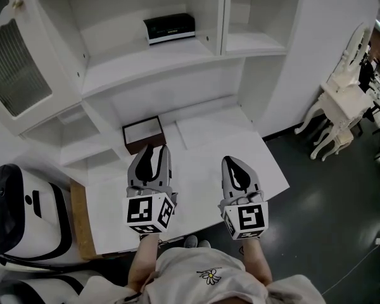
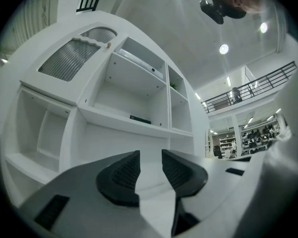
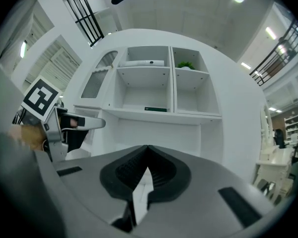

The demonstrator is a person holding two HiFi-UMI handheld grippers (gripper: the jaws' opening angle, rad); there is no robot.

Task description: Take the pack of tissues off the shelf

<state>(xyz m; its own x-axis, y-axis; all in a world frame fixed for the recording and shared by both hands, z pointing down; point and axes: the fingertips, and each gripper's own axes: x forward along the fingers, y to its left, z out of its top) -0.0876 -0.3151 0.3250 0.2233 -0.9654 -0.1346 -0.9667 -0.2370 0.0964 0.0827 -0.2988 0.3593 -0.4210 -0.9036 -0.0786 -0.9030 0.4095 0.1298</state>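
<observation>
The pack of tissues [image 1: 169, 28] is a dark, flat packet lying on the white shelf [image 1: 145, 65] at the back, well beyond both grippers. It appears small in the left gripper view [image 2: 140, 119] and in the right gripper view [image 3: 155, 109]. My left gripper [image 1: 154, 149] hovers over the white desk below the shelf; its jaws [image 2: 150, 156] stand a little apart with nothing between them. My right gripper [image 1: 234, 163] is beside it, to the right, with its jaws [image 3: 147, 149] shut and empty. Neither gripper touches the pack.
A dark-rimmed shallow box [image 1: 143, 133] sits on the desk [image 1: 209, 144] just ahead of the left gripper. A cabinet door with a ribbed pane [image 1: 16, 68] stands at the left. A white machine [image 1: 25, 214] is at lower left, white chairs [image 1: 342, 100] at right.
</observation>
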